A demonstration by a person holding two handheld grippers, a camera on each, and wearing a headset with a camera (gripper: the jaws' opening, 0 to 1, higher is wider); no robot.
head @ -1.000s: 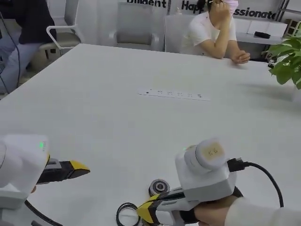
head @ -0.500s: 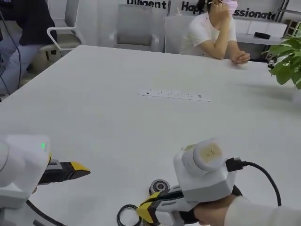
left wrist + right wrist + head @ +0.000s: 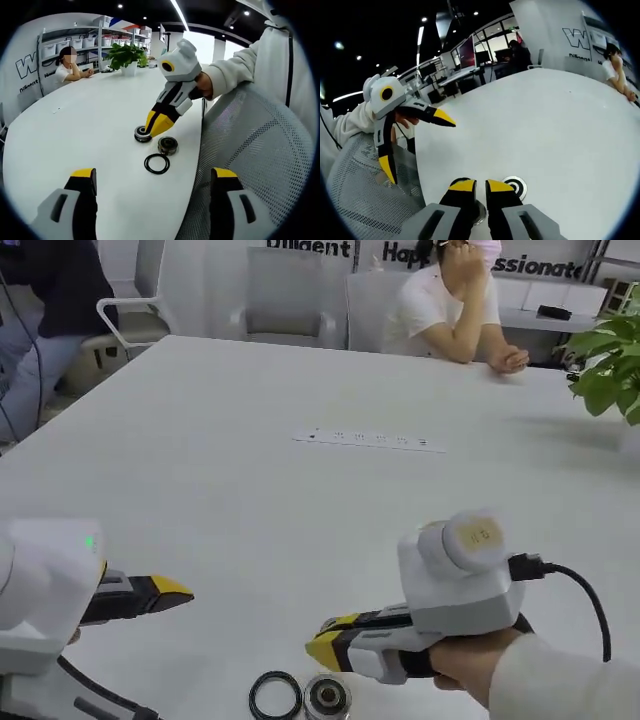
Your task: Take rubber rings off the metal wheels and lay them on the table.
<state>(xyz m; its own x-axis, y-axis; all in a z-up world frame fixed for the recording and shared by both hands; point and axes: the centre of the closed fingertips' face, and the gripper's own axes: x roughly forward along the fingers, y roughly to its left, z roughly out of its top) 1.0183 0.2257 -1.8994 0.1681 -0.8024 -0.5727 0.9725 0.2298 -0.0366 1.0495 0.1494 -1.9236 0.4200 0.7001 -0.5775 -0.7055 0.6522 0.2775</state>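
A loose black rubber ring (image 3: pixel 275 695) lies flat at the table's near edge, beside a bare metal wheel (image 3: pixel 327 697). In the left gripper view the ring (image 3: pixel 157 163) lies nearest, then the bare wheel (image 3: pixel 167 145), then a second wheel (image 3: pixel 142 133) with black rubber around it. My right gripper (image 3: pixel 325 645) hovers above them, shut, its tip (image 3: pixel 156 125) over the second wheel. Its own view shows one wheel (image 3: pixel 515 186) beside the right gripper (image 3: pixel 481 186) and another (image 3: pixel 480 210) half hidden below. My left gripper (image 3: pixel 165 590) is open and holds nothing, off to the left.
A white power strip (image 3: pixel 368 440) lies mid-table. A person (image 3: pixel 450 305) sits at the far side, and a plant (image 3: pixel 610 370) stands at the right edge. A mesh chair (image 3: pixel 250 150) is close to the table's near edge. Most of the white table (image 3: pixel 250 490) is bare.
My right gripper has lifted and moved right, uncovering the bare wheel beside the ring and now hiding the other wheel in the head view. The left gripper has stayed put.
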